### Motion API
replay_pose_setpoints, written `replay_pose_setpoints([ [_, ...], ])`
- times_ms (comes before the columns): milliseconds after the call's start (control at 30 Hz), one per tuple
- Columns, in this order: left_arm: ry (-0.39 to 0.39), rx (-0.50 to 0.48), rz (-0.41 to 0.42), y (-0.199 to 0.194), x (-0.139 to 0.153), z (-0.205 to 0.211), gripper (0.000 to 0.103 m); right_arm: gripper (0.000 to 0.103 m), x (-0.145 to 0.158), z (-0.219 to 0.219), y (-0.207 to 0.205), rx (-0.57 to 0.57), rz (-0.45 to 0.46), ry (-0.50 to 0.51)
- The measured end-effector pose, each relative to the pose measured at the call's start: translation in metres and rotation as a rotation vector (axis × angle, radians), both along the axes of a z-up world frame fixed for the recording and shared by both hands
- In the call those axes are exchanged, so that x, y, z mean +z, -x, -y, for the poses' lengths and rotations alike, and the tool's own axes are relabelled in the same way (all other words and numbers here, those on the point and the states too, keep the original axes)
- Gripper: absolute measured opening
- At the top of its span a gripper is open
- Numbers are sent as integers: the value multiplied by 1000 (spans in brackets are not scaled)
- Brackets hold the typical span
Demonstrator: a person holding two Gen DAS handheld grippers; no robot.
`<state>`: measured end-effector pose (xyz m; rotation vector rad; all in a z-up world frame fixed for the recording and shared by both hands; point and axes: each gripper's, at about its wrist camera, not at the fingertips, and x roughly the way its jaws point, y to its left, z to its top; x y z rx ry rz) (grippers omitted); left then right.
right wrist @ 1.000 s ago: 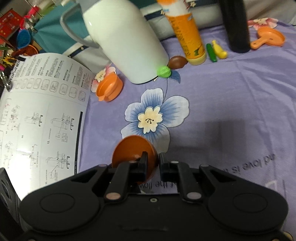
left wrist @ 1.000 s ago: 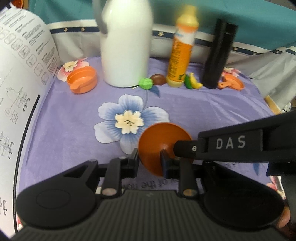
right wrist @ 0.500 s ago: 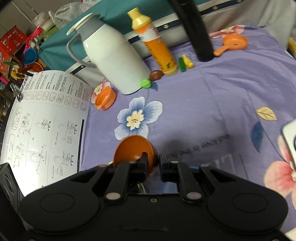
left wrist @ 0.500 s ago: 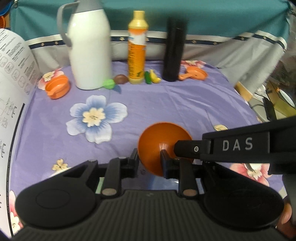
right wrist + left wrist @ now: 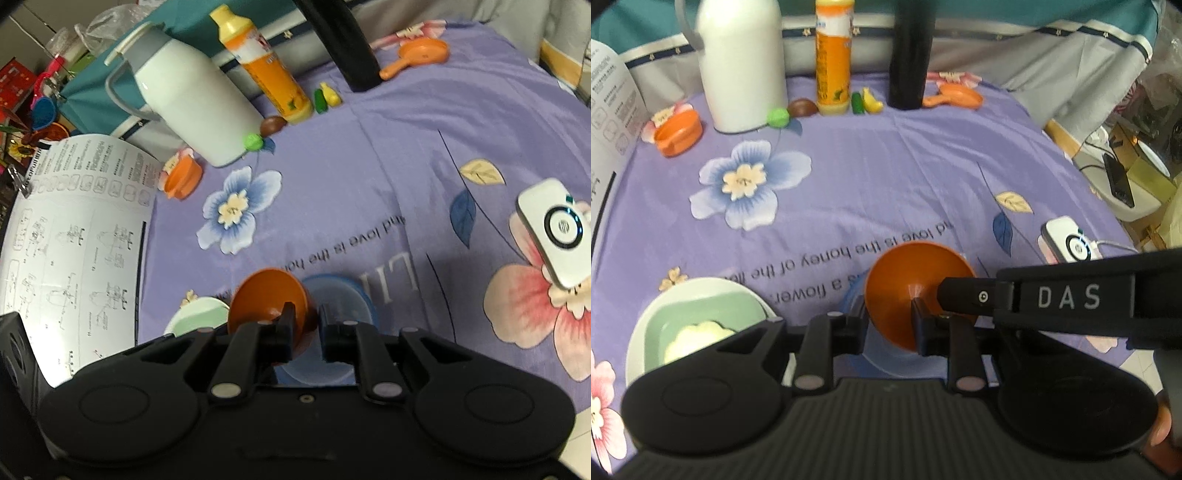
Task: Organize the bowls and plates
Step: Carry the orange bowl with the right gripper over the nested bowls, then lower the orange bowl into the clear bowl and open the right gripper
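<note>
Two grippers hold one orange bowl (image 5: 916,284) between them: our left gripper (image 5: 890,325) has its jaws pinching the near rim, and our right gripper (image 5: 306,332) has its jaws pinching the opposite rim. We judge the bowl carried above a blue plate (image 5: 340,295) near the front edge of the worktop (image 5: 886,166), not yet set down. Just left sits a green bowl (image 5: 698,314). An orange cup (image 5: 677,133) and orange pan (image 5: 956,98) wait unsorted at the back edge.
</note>
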<state>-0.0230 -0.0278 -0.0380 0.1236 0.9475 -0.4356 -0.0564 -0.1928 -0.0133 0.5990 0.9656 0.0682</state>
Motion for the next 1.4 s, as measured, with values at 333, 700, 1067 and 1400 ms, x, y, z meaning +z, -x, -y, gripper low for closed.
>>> replay_pose_setpoints([
  [333, -13, -4, -46, -8, -18, 2, 23, 16, -16, -4, -6, -2, -46, -1],
  [700, -2, 10, -42, -15, -19, -2, 42, 36, -23, -6, -11, -16, -57, 12],
  [1067, 24, 95, 62, -7, 10, -34, 103, 97, -3, 8, -5, -68, 0, 4],
  [1400, 27, 108, 54, 6, 13, -46, 103, 103, -7, 14, 13, -121, -35, -29],
])
